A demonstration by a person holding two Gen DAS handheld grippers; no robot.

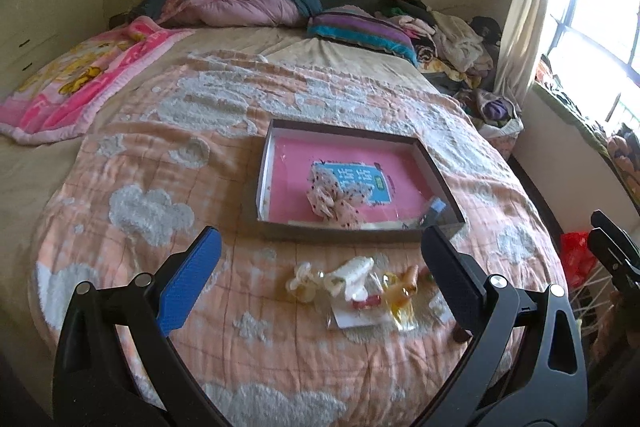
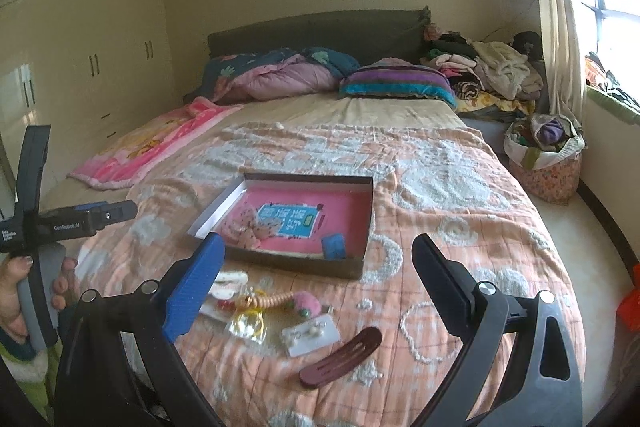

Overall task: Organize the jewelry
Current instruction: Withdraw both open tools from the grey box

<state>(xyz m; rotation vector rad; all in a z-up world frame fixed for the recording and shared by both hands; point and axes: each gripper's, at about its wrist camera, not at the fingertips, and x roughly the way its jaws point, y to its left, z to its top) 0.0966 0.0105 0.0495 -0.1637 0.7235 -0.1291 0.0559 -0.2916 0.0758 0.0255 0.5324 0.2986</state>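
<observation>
A shallow dark box with a pink floor (image 1: pixel 280 183) (image 2: pixel 362 203) lies on the bed and holds a spotted fabric scrunchie (image 1: pixel 334 201) (image 2: pixel 244 229) and a small blue item (image 2: pixel 334 246). In front of it lies a loose pile of hair and jewelry pieces (image 1: pixel 360 285) (image 2: pixel 256 307): a white clip (image 1: pixel 352 269), an earring card (image 2: pixel 310 337), a pink strawberry piece (image 2: pixel 307 303), a dark brown barrette (image 2: pixel 340 357). My left gripper (image 1: pixel 320 279) is open above the pile. My right gripper (image 2: pixel 320 287) is open above it too. Both are empty.
The peach cloud-patterned blanket (image 1: pixel 200 187) covers the bed. A pink blanket (image 1: pixel 80 83) lies at the far left, pillows and clothes piles (image 2: pixel 480 71) at the head. A fabric basket (image 2: pixel 544 163) stands on the floor at the right by the window.
</observation>
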